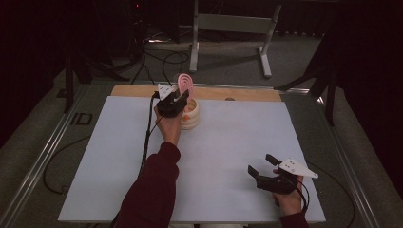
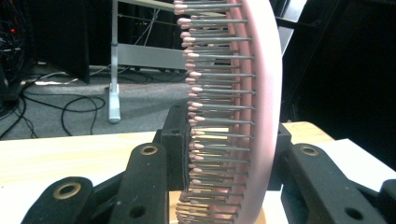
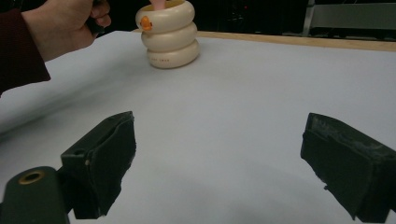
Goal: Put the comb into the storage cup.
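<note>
The left gripper (image 1: 179, 99) has its jaws closed on a pink hairbrush (image 2: 261, 107) with thin metal bristles, upright over a cream ringed holder (image 3: 169, 35). The right gripper (image 3: 219, 158) rests wide open, holding nothing.

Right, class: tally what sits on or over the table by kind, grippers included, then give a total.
Pink hairbrush: 1
Cream ringed holder: 1
Grippers: 2, the left gripper clamped on the brush, the right gripper open over the white sheet
Total: 4
</note>
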{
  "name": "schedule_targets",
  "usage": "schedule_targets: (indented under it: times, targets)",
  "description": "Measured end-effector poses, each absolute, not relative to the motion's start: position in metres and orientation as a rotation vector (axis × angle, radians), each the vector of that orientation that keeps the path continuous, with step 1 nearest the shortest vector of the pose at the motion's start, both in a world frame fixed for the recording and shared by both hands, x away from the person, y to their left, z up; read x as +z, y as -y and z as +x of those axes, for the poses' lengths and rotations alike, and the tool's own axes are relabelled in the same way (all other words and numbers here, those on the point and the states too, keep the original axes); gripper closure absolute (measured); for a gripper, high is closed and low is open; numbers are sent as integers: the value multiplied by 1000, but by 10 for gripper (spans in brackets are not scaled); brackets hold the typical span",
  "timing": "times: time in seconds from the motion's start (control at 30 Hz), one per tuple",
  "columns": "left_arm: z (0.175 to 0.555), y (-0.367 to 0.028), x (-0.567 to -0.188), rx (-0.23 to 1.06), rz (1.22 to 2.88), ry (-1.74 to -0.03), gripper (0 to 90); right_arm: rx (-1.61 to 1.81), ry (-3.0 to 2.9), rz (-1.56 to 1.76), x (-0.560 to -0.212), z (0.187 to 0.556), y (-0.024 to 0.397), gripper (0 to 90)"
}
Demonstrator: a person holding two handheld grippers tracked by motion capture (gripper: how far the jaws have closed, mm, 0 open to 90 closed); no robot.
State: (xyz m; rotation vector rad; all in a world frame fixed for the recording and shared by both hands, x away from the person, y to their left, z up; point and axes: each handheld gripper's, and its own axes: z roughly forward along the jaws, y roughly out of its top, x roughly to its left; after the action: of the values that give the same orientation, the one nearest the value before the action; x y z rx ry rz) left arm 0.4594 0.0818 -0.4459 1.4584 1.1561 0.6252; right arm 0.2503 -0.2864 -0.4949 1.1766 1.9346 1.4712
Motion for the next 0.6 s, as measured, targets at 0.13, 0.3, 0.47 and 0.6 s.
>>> schedule_targets:
  times: [0.13, 0.3, 0.47, 0.6]
  targets:
    - [459, -80, -448, 614, 1446, -1156, 642, 1472, -1930, 1175, -495, 250, 287, 102]
    - [458, -81, -451, 595, 1421, -1163, 638, 1471, -1932, 1178, -495, 250, 287, 102]
    - [456, -83, -452, 581, 1424, -1150, 631, 1467, -1939, 1171, -495, 250, 286, 102]
    - [456, -87, -452, 542, 1435, -1137, 623, 1469, -1940, 1175, -495, 250, 285, 102]
